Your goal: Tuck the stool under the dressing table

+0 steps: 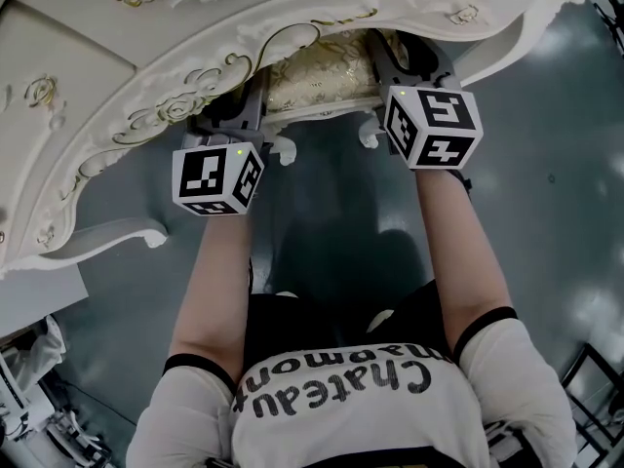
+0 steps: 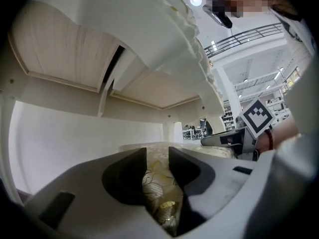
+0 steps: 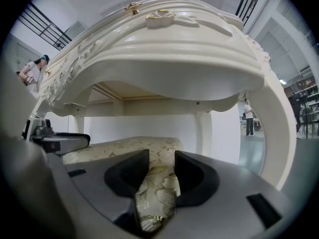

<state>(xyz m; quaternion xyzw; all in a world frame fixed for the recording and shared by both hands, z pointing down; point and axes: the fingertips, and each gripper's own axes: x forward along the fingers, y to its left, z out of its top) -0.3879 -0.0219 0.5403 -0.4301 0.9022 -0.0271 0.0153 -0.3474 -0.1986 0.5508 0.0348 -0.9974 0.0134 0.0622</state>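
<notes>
You hold the stool [image 1: 322,81] by the front edge of its gold flowered cushion [image 3: 149,151], one grip on each side, so that a push goes in straight and the seat does not turn. The left hand-held gripper [image 2: 157,166] is clenched on the cushion edge, with the fabric pinched between its dark pads. The right hand-held gripper [image 3: 160,171] grips the same edge in the same way, further along it. The stool stands on the grey floor [image 1: 322,213], with most of its seat under the dressing table [image 1: 146,57]; only the front edge and two curled white feet [image 1: 283,149] show outside. The carved front rail [image 3: 164,49] hangs above the cushion, with a clear gap between them in the right gripper view. I judge that your grippers, not the stool, will meet this rail first if you push deeper (their marker cubes stand higher than the seat). A curved table leg [image 3: 279,123] stands to the right, apart from the cushion. Two persons are far behind and are no obstacle.
</notes>
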